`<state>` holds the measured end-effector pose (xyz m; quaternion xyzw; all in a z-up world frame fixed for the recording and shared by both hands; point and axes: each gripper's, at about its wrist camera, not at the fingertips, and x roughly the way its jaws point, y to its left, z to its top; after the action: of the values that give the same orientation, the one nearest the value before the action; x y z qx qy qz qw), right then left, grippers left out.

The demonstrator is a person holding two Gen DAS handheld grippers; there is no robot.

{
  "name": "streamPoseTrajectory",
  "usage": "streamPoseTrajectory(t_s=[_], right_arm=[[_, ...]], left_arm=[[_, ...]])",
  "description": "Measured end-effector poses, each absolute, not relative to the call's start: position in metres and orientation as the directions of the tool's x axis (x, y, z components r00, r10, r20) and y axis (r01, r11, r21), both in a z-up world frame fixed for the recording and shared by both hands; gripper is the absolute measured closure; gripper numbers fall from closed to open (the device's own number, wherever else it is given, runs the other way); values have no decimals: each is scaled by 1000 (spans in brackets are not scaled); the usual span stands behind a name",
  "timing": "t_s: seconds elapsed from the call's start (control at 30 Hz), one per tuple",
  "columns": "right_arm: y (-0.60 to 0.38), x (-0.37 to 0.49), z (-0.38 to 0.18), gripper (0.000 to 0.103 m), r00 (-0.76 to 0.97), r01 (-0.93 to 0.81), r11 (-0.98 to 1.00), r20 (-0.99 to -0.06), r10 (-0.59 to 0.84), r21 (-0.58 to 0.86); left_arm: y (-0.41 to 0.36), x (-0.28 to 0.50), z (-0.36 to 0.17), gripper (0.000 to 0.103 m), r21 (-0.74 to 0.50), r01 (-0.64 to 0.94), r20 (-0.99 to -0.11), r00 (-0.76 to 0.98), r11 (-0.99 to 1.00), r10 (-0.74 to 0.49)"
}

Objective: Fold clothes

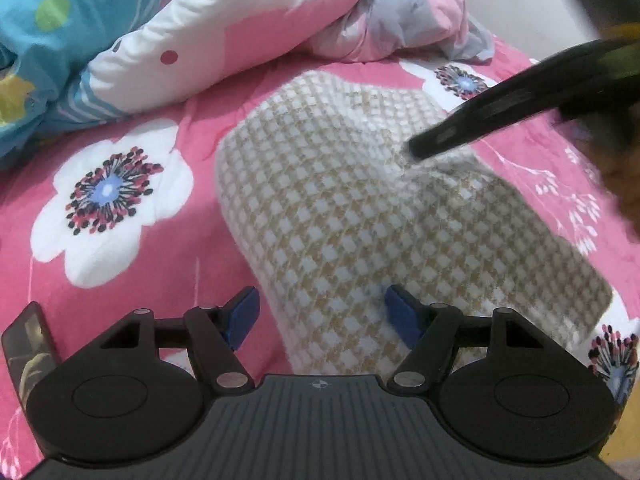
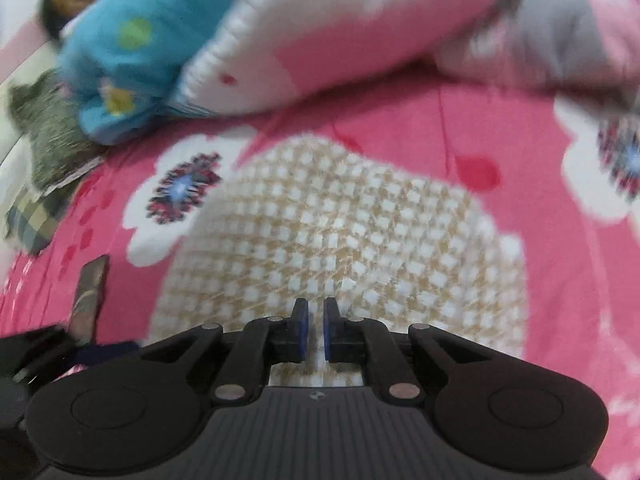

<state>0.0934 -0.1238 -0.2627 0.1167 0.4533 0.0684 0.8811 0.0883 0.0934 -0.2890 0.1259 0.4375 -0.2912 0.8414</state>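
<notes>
Beige-and-white checked woven cloth (image 1: 340, 208) lies half folded; my right gripper (image 2: 316, 330) pinches its raised edge, left gripper (image 1: 320, 316) spread, more folding left.

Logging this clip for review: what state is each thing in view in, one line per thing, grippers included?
Checked cloth: partly folded on the bedsheet, one corner lifted.
Right gripper: shut on the cloth's raised corner.
Left gripper: open, above the cloth's near edge, holding nothing.
Pink floral bedsheet: spread flat under the cloth.
Pink-and-white quilt: bunched up behind the cloth.
Blue quilt: crumpled at far left.
</notes>
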Motion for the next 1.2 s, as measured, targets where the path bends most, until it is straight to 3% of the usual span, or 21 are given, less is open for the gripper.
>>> streamPoseTrajectory(t_s=[0.1,0.2,0.3,0.4,0.6,0.7,0.77,0.83,0.93,1.03,1.2], right_arm=[[-121,63,-244,97,590,-57,978,-783,197,203],[-118,48,-291,98,477,-33,986,-864,158,163],[-119,51,-299,98,475,-2,983,-865,163,184],[-122,47,-283,97,498,6,983,-853,157,185],[-130,-2,-239,96,570,51,990,-818,78,131],[-129,-11,-264,96,496,59,982,-859,129,181],[-122,-12,-310,98,355,88,975,-921,161,204],[-115,-20,-335,100,353,82,976,-921,162,203],[-109,-22,-328,99,364,66,983,-922,135,170],[-122,-28,-309,98,397,98,974,-906,150,204],[-178,-24,-285,95,494,287,916,-862,111,282]], left_arm=[[91,88,-290,30,-29,605,-812,450,796,-371],[85,87,-293,30,-17,624,-824,434,781,-364],[74,89,-286,30,40,648,-842,431,760,-323],[70,94,-263,40,44,650,-856,416,758,-307],[38,100,-220,38,-17,703,-783,433,711,-447],[4,113,-240,38,-6,754,-776,411,657,-479],[-14,130,-265,39,9,774,-814,373,633,-445],[-22,138,-284,38,33,795,-836,354,606,-419],[-26,137,-282,40,60,816,-836,356,575,-418],[-27,139,-266,40,7,827,-822,325,563,-468],[-57,141,-287,39,16,864,-817,301,503,-491]])
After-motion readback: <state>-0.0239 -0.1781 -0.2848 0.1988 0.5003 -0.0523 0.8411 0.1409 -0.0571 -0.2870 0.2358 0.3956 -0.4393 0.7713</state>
